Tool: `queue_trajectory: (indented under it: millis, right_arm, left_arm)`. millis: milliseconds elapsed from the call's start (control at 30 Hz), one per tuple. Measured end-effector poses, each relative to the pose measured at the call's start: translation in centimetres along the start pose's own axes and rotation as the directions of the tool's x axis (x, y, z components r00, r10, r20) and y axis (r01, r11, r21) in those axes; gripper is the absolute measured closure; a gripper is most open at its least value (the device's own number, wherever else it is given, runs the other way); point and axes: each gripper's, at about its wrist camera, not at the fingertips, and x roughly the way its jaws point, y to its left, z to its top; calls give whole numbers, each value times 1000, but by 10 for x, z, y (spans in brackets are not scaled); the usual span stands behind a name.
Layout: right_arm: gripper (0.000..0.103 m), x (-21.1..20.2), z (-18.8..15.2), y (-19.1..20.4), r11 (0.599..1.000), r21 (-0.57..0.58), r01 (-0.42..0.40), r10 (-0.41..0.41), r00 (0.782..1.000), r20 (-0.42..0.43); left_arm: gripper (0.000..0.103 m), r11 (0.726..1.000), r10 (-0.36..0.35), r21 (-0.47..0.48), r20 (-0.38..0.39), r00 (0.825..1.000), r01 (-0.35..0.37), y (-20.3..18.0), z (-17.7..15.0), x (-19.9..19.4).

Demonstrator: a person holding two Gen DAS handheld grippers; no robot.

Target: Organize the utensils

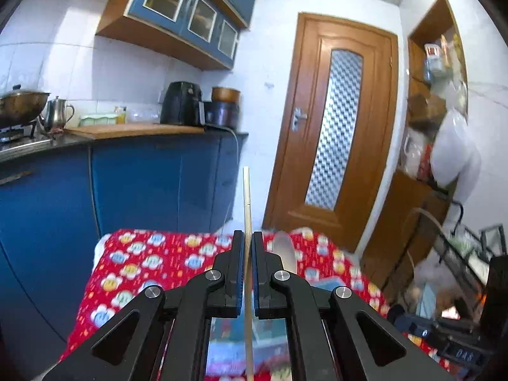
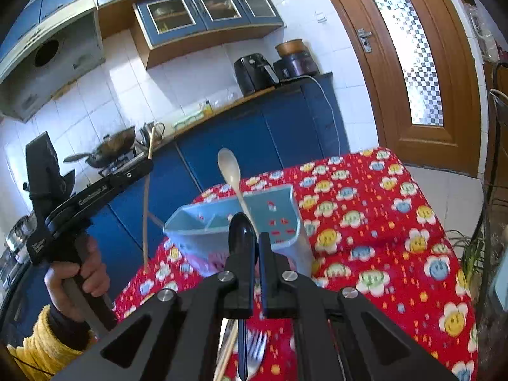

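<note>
In the left wrist view my left gripper (image 1: 248,238) is shut on a wooden chopstick (image 1: 246,197) that stands upright between its fingers. The right wrist view shows that same left gripper (image 2: 146,166) at the left, chopstick (image 2: 145,219) hanging down towards the cloth. My right gripper (image 2: 257,241) is shut on a black spoon (image 2: 243,230), its bowl sticking up past the fingertips. Just beyond stands a pale blue divided utensil holder (image 2: 281,204) with a white spoon (image 2: 229,166) leaning in it. A fork (image 2: 257,344) and another chopstick (image 2: 227,349) lie under the right gripper.
The table wears a red flowered cloth (image 2: 365,222). A hand (image 2: 74,282) in a yellow sleeve grips the left tool. Blue cabinets (image 1: 143,184) and a counter with a black appliance (image 1: 182,103) stand behind; a wooden door (image 1: 336,127) is at the right.
</note>
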Motion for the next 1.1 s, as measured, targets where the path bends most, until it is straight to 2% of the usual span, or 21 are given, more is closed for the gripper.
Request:
queue_trajectory:
  millis: [133,200,267,533,900,1100]
  right_arm:
    - [99,9,20,1,1000,-4,-1,2,999,53]
    - [99,15,30,3,1000,-17,9,-7,996,87]
    - [99,21,38,4,1000,-25,12,-9,994,112]
    - [99,61,56,-5,999,-5,-33,34,986,163]
    - [99,96,43,-15,995,-74,-70,84,977,195]
    - [98,105,33,-15,993,-104,-53,72,980,187]
  left_arm:
    - [99,1000,30,-3,57,998,-30,0,11,13]
    - [99,995,93,11,91,992,-94,-3,12,20]
    - [99,992,124,9,111,986,-126,-4,12,25]
    - [99,978,207,-16,200,958,-208,0,4,36]
    - [99,974,215,28,192,957,-224,-1,-30,45]
    - [99,977,194,53,198,961,-208,-1,-35,43]
